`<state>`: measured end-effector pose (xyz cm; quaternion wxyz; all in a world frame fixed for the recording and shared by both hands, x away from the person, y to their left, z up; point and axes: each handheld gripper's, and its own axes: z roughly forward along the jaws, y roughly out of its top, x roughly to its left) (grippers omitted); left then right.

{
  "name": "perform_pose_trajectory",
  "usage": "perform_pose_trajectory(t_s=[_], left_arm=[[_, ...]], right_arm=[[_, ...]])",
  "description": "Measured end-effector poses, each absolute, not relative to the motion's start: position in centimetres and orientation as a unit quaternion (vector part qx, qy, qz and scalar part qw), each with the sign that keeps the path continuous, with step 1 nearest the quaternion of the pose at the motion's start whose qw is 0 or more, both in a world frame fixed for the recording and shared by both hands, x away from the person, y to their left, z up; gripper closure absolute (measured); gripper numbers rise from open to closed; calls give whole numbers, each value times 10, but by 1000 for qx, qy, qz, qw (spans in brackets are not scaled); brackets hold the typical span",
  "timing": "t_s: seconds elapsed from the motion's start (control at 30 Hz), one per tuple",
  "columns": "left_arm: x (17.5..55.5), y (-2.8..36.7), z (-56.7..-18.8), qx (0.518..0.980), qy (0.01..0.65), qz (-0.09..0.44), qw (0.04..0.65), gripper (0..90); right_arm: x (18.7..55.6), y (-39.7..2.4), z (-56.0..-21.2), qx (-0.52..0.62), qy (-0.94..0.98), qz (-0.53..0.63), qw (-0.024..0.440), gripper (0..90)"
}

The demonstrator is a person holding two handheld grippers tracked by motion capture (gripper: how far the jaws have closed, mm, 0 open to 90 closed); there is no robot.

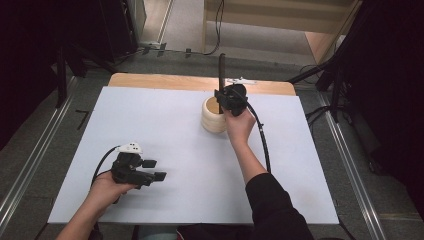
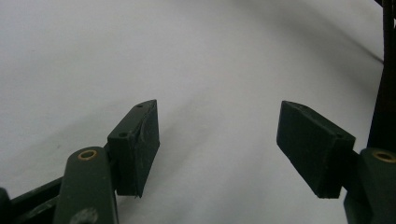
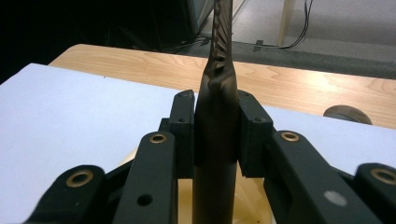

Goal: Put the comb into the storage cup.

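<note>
Right gripper (image 1: 223, 101) is clamping a long dark brown rod-shaped tool (image 1: 221, 67) between its two black jaws, roughly at mid-length. In the right gripper view the pads (image 3: 183, 135) are pressing both sides of the rod (image 3: 215, 135), no gap showing. The rod is standing upright, long axis near vertical: upper end pointing up and away from the table, lower end going down into a pale wooden cylindrical cup (image 1: 212, 116). The upper part looks twisted or ribbed in the right gripper view, but it's blurred there, so I can't say more. Lower tip is hidden inside the cup; can't tell whether it's touching the bottom.

The cup is sitting upright on a white rectangular sheet (image 1: 165, 125) covering most of a light wooden table (image 1: 150, 80), toward the far side, right of centre. In the right gripper view its pale rim (image 3: 250, 205) is showing just below the jaws. The right hand (image 1: 240, 125) is holding the gripper from the near side, dark sleeve (image 1: 267, 200) running back toward the bottom edge. A black cable (image 1: 262, 145) is trailing from the gripper along the forearm.

Left gripper (image 1: 154, 170) is sitting low over the near-left part of the sheet, well apart from the cup, jaws spread wide with nothing between them. The left gripper view confirms: two black pads (image 2: 137, 144) wide apart, bare white sheet (image 2: 210, 70) in between. The left hand (image 1: 107, 187) is gripping it from behind.

A small dark round object (image 3: 348, 114) is lying on the bare wood strip at the far edge; too partial to identify.
</note>
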<state>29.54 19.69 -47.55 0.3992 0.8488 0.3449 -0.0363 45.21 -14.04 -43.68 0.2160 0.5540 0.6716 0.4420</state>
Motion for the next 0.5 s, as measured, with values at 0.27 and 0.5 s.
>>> perform_pose_trajectory(t_s=[0.27, 0.5], left_arm=[[295, 197, -476, 849, 345, -36, 399, 306], [295, 196, -476, 850, 343, -37, 397, 305]], right_arm=[[450, -142, -442, 551, 671, 447, 214, 695], [451, -142, -443, 545, 671, 453, 218, 695]])
